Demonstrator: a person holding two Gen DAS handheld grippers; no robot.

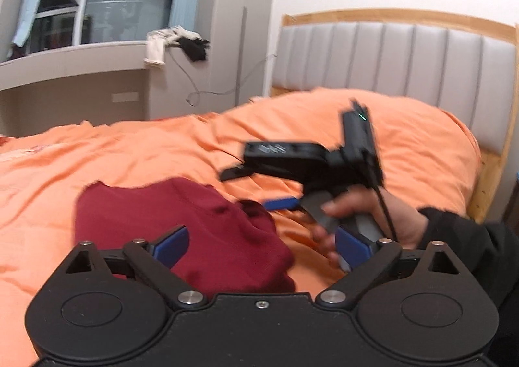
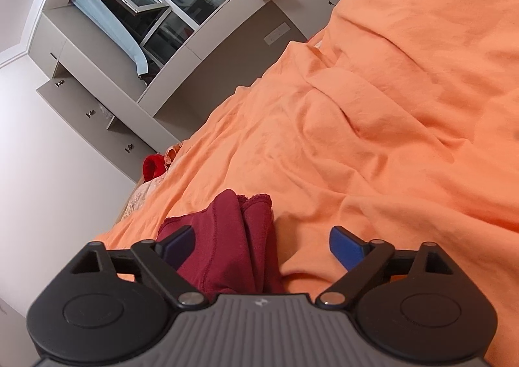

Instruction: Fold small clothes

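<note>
Left gripper (image 1: 261, 245) is seen wide open, blue pads spread either side of the garment (image 1: 181, 230), nothing held. Right gripper (image 2: 264, 247) is likewise spread wide and empty; in its own view the garment (image 2: 227, 247) lies between the pads, nearer the left one, with bare sheet under the right pad.

Garment: dark red, small, lying bunched on the orange bed (image 1: 113, 153), partly doubled over itself. A scalloped hem is turned up at the far end in the right wrist view. Whether the fold is finished cannot be judged.

Risks noted:
- Orange sheet is loose and creased right beside the garment. If a pad is closed low, sheet could be pinched along with the cloth and dragged up.
- Layers are stacked. A grasp taken at the near edge may catch only the top layer, and the fold would be pulled open.
- Both grippers are close together over one small item; in the left wrist view the right gripper (image 1: 282, 205) is blurred and just beside the garment's right edge. Collision between the tools is possible if both are closed in at once.

Pose: the right hand (image 1: 373, 218) is wrapped round the handle, dark sleeve at the wrist, tool laid across the left view. The right view is rolled strongly, so the tool is judged to be tilted. Left gripper is held level, pointed toward the headboard (image 1: 389, 55).
</note>
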